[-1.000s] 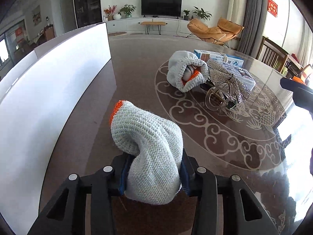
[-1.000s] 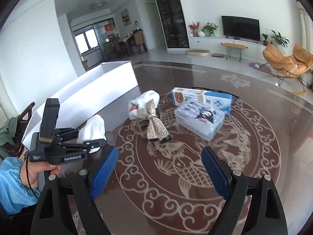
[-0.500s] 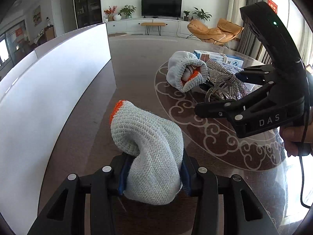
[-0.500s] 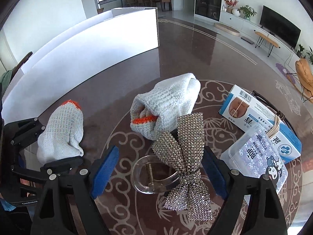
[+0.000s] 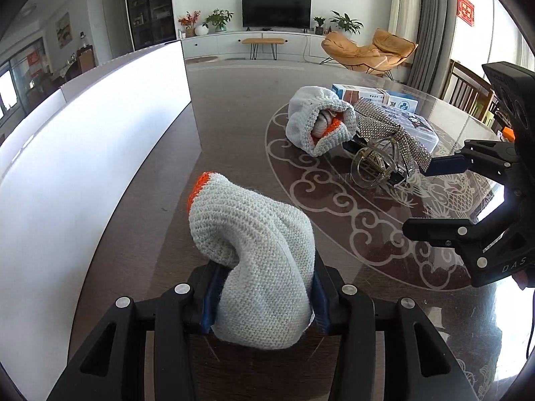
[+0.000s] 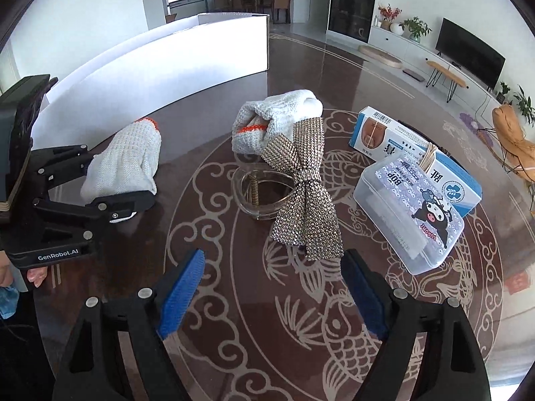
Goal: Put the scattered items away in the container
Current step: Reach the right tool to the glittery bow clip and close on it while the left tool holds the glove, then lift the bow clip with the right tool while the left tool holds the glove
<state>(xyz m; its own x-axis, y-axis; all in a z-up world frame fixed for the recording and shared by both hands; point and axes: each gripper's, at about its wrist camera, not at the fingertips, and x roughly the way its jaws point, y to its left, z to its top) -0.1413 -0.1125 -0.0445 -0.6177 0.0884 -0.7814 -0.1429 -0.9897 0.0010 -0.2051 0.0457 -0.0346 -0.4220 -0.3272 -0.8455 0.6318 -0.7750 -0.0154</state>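
White open box [image 6: 160, 56] (the container) sits far left on the dark patterned table [image 6: 254, 334], long wall facing the clutter. Just right of box: left gripper [image 5: 264, 295], blue pads against a knitted grey-white glove with orange cuff [image 5: 254, 264]. Jaws have just been easing apart; glove sits between them, pads touching its sides, cuff end arching up and toward the box. Glove's lower end rests at table level, outside the box.

Further right of box, near table's middle: second knitted glove [image 6: 274, 120], bunched, orange edge showing, lying on the table. Touching its right side: rhinestone bow hair claw [image 6: 301, 187], sparkly bow draped over a clear clip with a metal spring. Right of that, well away from box: clear plastic case with cartoon label [image 6: 411, 217], leaning against a blue-white carton [image 6: 394, 140] behind it.

Right gripper [image 6: 271, 297] hovers over the table in front of the hair claw, jaws spread wide, nothing between the blue pads. Bow's lower tip sits just ahead of the gap. Every item lies outside the box.
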